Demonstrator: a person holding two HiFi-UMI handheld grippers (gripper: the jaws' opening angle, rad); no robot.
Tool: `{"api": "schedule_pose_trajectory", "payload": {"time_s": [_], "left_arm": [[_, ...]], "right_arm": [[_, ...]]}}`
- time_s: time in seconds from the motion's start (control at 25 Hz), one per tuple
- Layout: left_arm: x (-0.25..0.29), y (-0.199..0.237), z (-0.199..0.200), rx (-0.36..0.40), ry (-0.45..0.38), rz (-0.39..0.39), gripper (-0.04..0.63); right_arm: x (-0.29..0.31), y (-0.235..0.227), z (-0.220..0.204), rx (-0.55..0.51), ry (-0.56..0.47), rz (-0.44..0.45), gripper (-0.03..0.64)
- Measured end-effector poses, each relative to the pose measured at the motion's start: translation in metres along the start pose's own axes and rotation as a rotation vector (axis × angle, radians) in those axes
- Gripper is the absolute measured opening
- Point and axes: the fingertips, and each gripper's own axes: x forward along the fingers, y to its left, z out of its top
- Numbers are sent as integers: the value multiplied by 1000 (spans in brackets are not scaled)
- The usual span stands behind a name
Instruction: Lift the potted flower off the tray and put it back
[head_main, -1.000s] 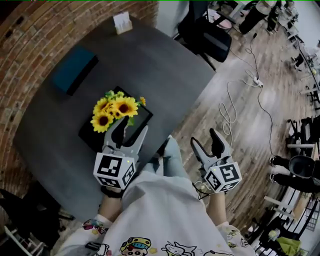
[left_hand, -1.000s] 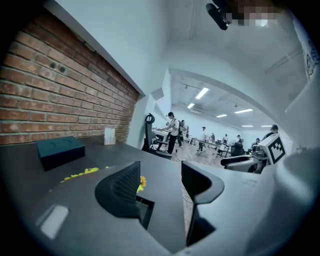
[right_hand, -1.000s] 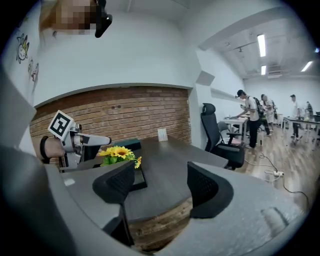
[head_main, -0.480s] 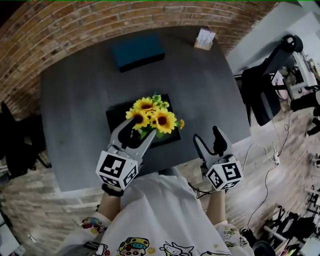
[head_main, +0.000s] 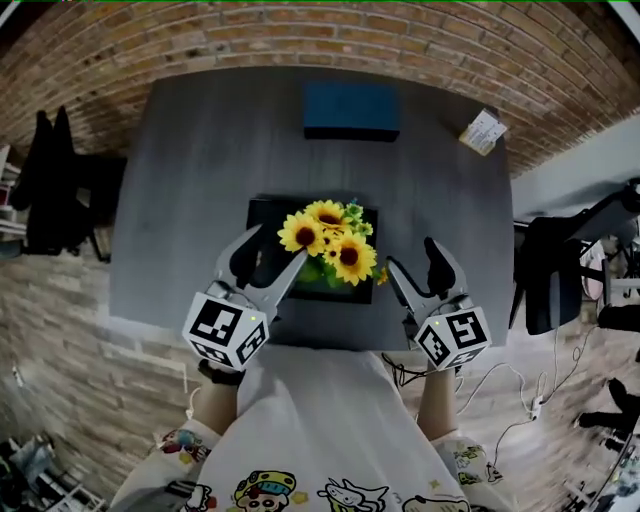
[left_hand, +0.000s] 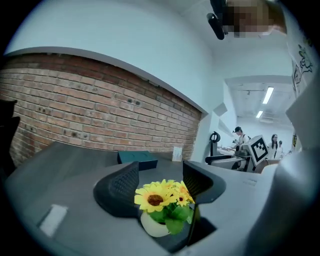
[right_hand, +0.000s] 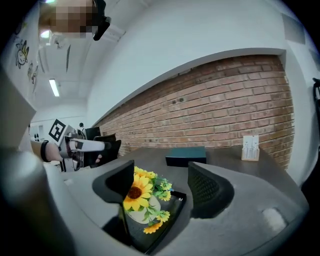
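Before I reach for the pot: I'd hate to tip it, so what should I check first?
1. Potted flower upright in the tray: ok.
2. Left hand-held gripper jaws apart, holding nothing: ok.
3. Right hand-held gripper jaws apart, holding nothing: ok.
4. Teal box and card holder well away from the tray: ok.
5. Potted flower loose enough to lift free of the tray: cannot tell.
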Motion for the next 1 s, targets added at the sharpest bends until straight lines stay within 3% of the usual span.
{"api": "schedule_pose_trajectory", "payload": {"time_s": [0.2, 0.4, 1.0], "left_arm": [[-15, 7, -6, -7, -7, 77, 287], [-24, 9, -17, -23, -7, 105, 293], [-28, 25, -9, -24, -20, 38, 319]], "right_arm": [[9, 5, 6, -12, -3, 78, 334], [13, 16, -1, -31, 18, 128, 334], [20, 40, 8, -56, 9, 122, 357]]}}
